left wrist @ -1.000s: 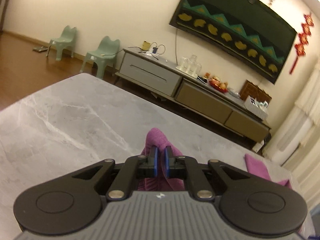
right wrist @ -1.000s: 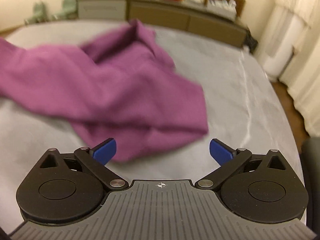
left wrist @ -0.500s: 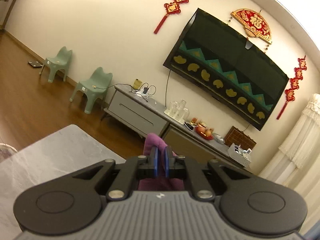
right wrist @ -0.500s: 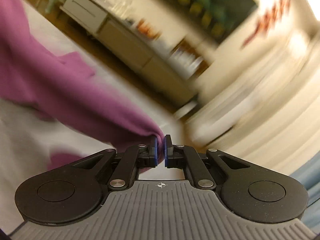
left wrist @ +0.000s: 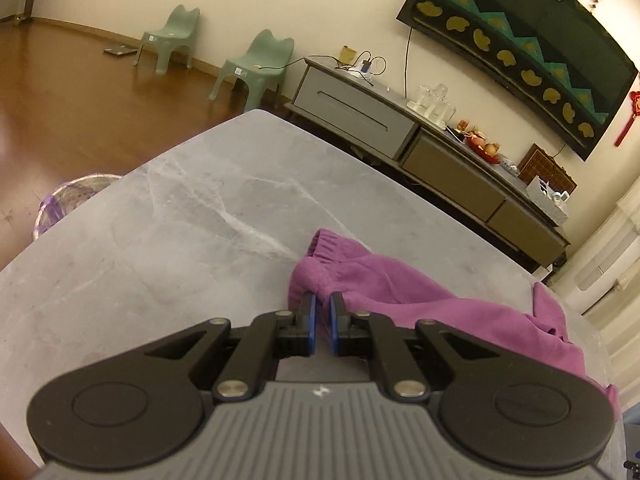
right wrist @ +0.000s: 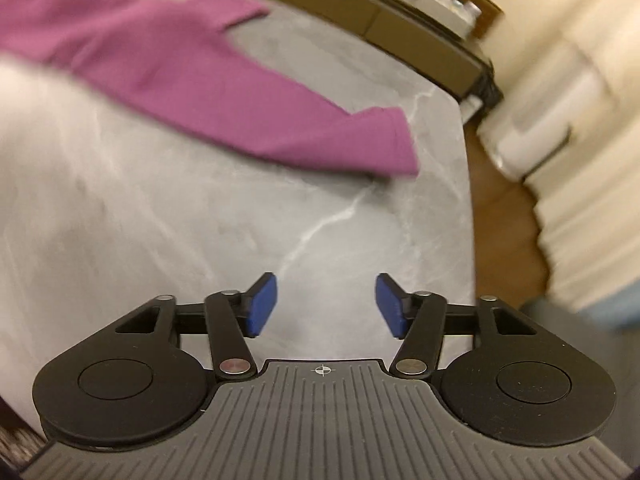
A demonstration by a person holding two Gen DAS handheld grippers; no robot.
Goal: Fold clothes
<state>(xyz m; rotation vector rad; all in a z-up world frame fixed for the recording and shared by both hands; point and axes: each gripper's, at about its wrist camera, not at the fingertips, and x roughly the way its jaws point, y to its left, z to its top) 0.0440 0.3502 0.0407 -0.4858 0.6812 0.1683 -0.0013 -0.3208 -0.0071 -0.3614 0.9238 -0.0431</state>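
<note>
A pair of purple trousers [left wrist: 400, 292] lies stretched across the grey marble table [left wrist: 168, 240]. My left gripper [left wrist: 321, 322] is shut on the elastic waistband end [left wrist: 332, 248], low over the table. In the right wrist view the trousers [right wrist: 180, 68] run from the upper left to a leg hem [right wrist: 384, 140] near the table's right edge. My right gripper [right wrist: 325, 306] is open and empty, a short way in front of that hem, over bare marble [right wrist: 200, 220].
The table's right edge [right wrist: 466, 184] drops to wood floor. A low TV cabinet [left wrist: 420, 148] stands beyond the table's far edge. Two green chairs [left wrist: 252, 68] stand by the wall. A basket [left wrist: 68, 200] sits on the floor at the left.
The left gripper has come back down to the table with the waistband. The right gripper has let go of the leg hem, opened and drawn back; the trousers now lie spread out.
</note>
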